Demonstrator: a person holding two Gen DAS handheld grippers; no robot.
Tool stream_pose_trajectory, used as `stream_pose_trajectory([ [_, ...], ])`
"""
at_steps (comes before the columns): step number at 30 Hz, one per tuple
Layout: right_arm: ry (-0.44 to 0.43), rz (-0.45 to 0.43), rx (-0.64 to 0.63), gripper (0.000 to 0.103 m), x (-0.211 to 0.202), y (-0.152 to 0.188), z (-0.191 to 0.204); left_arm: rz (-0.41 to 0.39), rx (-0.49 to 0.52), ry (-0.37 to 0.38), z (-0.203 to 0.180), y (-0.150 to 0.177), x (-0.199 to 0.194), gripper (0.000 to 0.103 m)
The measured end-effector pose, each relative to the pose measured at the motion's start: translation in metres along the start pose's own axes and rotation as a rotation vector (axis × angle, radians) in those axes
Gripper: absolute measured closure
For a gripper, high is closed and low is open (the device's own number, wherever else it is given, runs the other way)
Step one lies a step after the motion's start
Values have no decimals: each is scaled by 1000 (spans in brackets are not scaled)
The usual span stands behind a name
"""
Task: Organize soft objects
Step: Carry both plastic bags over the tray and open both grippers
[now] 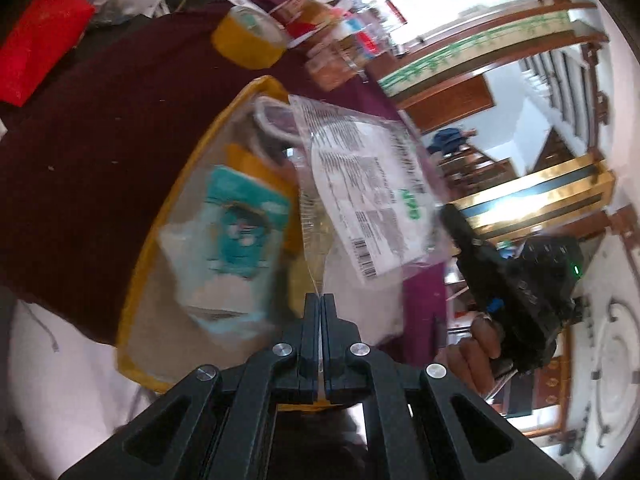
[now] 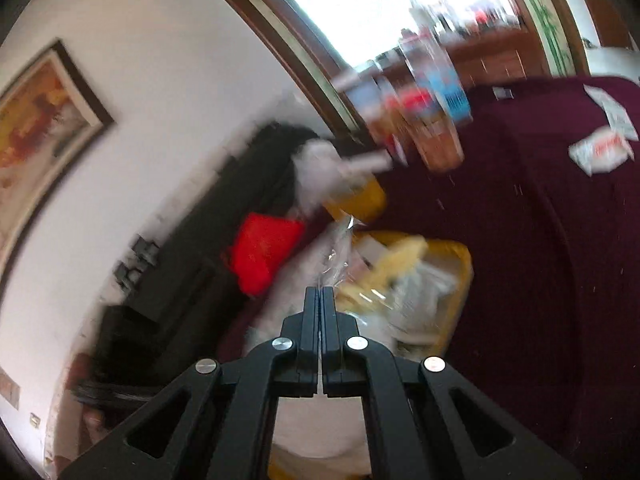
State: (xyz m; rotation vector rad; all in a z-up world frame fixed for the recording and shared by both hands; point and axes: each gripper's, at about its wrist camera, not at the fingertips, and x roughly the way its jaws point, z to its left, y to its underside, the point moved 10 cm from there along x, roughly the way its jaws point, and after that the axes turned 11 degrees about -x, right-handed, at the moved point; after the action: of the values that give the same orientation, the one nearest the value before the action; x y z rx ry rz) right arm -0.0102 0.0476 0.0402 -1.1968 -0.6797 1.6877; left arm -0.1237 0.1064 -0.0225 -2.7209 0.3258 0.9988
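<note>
**Over the maroon table, two closed grippers on clear plastic**

Between the left gripper's (image 1: 319,300) fully closed jaws sits a thin edge of clear film, which seems to belong to the clear plastic packet with a printed label (image 1: 362,184) hanging just above and ahead of the tips. Under that packet lies the yellow-trimmed clear pouch (image 1: 192,216), with a teal-printed soft pack (image 1: 240,228) showing through its wall. The right gripper (image 2: 319,294) is likewise shut tight, with crinkled clear plastic (image 2: 340,252) rising from its tips; which bag this is cannot be told through the blur. That gripper and the hand (image 1: 476,344) holding it appear at the right of the left wrist view.

Judging by this, the packet is headed into the pouch. Doing it well likely means keeping both pinches firm, holding the pouch mouth spread, and lowering the packet edge-first so it slides in without crumpling. The maroon tablecloth (image 1: 100,128) carries a yellow tape roll (image 1: 246,40) and a red box (image 1: 38,40) well apart from the pouch.
</note>
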Motion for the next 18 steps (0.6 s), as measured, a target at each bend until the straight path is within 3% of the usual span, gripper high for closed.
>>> stream_pose_trajectory([
  [3,35,106,25,102,30,27,-26,-56,67,-109,6,-2,1,101],
  [4,34,150,40,102,41,36,-35,-78,100,-148,6,-1,1,95],
  [6,68,175,37,97,47,44,-45,-118,143,-208,5,0,4,75],
  [8,117,188,19,91,50,47,-53,-166,175,-257,4,-2,6,38],
  [9,140,186,18,76,49,47,-56,-193,191,-285,5,-4,6,34],
  [11,160,173,23,61,42,47,-58,-230,224,-318,3,-4,2,31],
  [14,160,127,25,56,29,45,-54,-277,273,-313,-9,-2,-8,21],
  [15,158,109,19,48,22,43,-51,-313,293,-336,-13,-3,-10,19],
  [18,142,74,2,40,12,40,-36,-431,327,-398,-24,-9,-16,7],
])
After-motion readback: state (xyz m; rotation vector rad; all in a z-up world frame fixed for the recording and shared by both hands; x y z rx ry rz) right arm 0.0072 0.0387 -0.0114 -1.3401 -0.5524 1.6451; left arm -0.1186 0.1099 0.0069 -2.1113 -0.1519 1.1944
